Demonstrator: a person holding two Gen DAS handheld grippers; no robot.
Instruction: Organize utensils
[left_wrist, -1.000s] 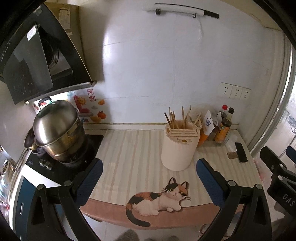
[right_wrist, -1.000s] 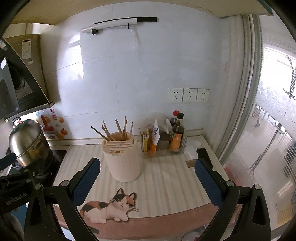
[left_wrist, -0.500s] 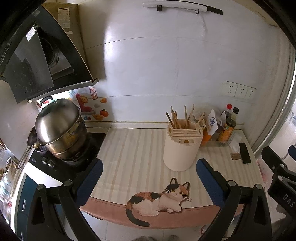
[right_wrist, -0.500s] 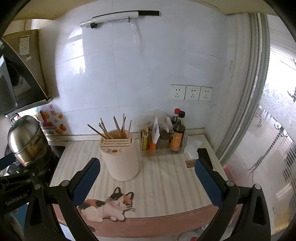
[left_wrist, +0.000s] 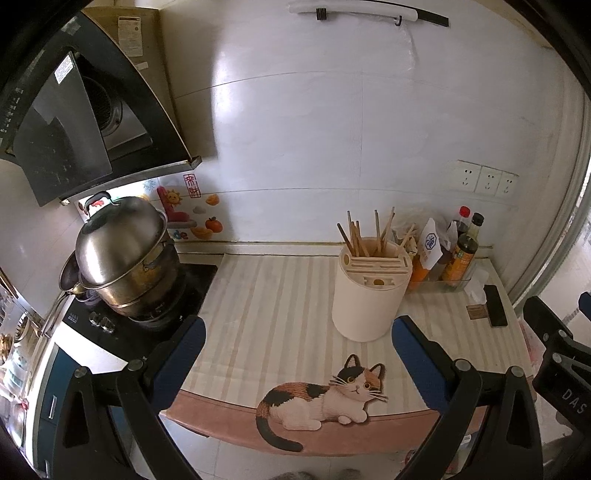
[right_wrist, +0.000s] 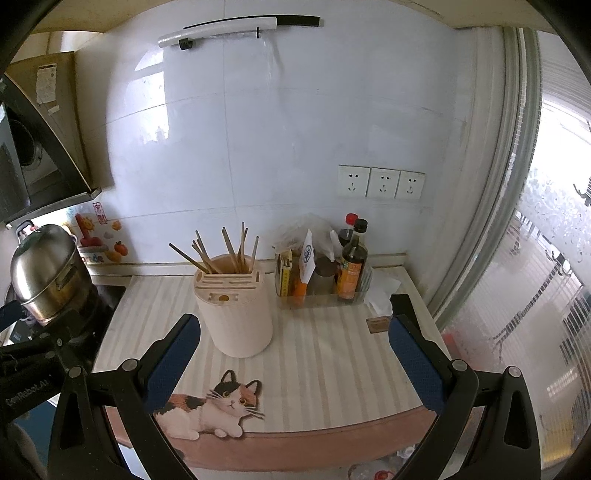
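holder: cream plastic cylinder (left_wrist: 369, 291), matte, slotted top insert, standing upright mid-bench
chopsticks: thin wooden sticks (left_wrist: 356, 234) fanned out of the holder's rear opening, tips up
bench: mat (left_wrist: 266, 295) with pale beige stripes under the holder; printed calico cat (left_wrist: 325, 400) at the front edge, just in front of holder
condiments: clear tray (right_wrist: 321, 299) right of holder, dark glass bottles (right_wrist: 352, 264) with red and black caps, packets
phone: flat black slab (left_wrist: 495, 304), further right of holder
pot: domed stainless steamer (left_wrist: 122, 247), shiny, well left of holder on black hob
left gripper (left_wrist: 295, 350): jaws spread wide, empty, blue pads, in front of holder
right gripper (right_wrist: 291, 350): jaws spread wide, empty, in front of holder
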